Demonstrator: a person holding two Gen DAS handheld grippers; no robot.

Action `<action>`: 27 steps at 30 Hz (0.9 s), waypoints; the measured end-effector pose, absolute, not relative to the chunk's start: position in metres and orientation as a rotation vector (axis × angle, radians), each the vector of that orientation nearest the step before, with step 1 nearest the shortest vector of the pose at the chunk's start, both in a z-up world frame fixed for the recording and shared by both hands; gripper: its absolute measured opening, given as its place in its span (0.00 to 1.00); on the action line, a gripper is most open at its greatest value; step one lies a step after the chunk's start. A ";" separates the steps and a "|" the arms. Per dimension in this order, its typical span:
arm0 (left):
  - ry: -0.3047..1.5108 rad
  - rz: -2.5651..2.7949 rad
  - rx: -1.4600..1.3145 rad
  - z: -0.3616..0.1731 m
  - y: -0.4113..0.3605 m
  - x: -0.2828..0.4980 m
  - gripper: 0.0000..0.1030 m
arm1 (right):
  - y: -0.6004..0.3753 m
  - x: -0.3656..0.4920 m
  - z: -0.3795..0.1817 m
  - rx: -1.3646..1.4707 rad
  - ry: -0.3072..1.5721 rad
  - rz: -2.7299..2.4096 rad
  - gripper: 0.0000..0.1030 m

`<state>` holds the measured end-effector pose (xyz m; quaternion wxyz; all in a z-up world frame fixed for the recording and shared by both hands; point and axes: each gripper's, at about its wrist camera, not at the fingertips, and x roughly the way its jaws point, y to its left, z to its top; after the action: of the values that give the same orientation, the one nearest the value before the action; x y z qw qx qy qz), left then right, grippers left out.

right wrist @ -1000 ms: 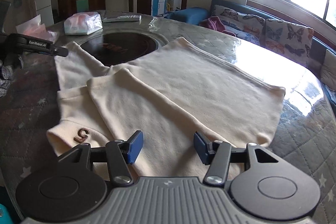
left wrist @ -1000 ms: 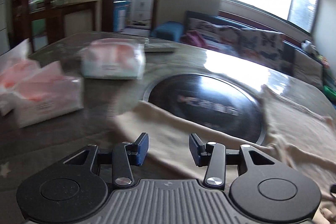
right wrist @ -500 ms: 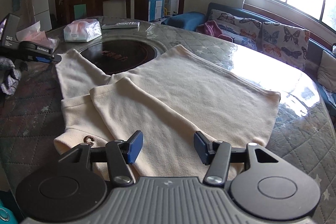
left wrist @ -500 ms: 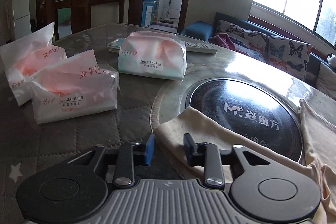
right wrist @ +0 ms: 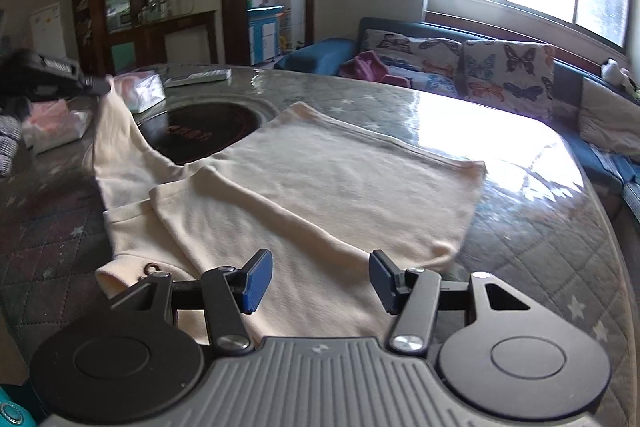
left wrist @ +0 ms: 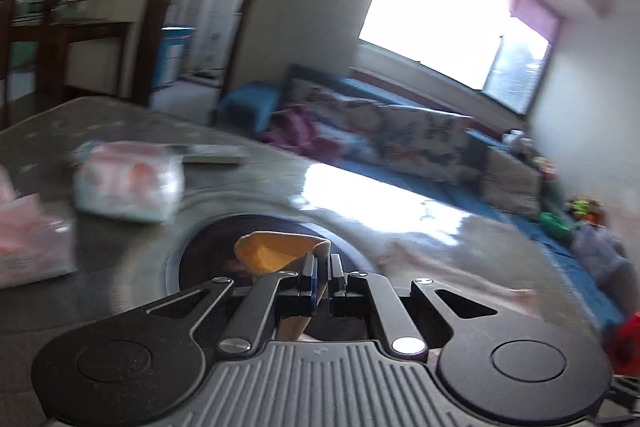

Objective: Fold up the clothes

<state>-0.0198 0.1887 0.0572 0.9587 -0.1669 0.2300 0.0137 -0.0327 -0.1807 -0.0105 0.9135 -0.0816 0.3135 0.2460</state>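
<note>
On our bench [right wrist: 540,227] the cream garment [right wrist: 320,187] lies spread, one sleeve already folded across. Our left tongs [left wrist: 322,277] have just closed on the other sleeve's cuff [left wrist: 276,251]; our right tongs [right wrist: 320,279] hover half-open, empty, above the near edge. Most folds remain.

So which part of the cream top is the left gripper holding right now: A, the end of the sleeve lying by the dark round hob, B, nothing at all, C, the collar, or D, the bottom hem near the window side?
A: the left gripper is shut on the sleeve end, lifted off the table next to the hob, while the rest of the cream top lies flat.
</note>
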 end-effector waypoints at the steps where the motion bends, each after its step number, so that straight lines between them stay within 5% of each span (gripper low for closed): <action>1: 0.460 -0.017 -0.335 0.063 0.177 -0.020 0.05 | -0.184 -0.034 -0.011 -0.160 0.644 0.502 0.53; 12: 0.501 -0.410 -0.316 0.076 0.064 -0.012 0.05 | -0.224 -0.040 -0.012 -0.079 0.630 0.430 0.53; 27: 0.715 -0.620 -0.245 0.002 -0.009 -0.011 0.10 | -0.251 -0.042 -0.013 -0.036 0.632 0.370 0.53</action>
<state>-0.0115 -0.0094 0.0024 0.8829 -0.1178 0.3434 -0.2979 -0.0420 -0.2506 -0.0128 0.9336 -0.0174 0.3090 0.1808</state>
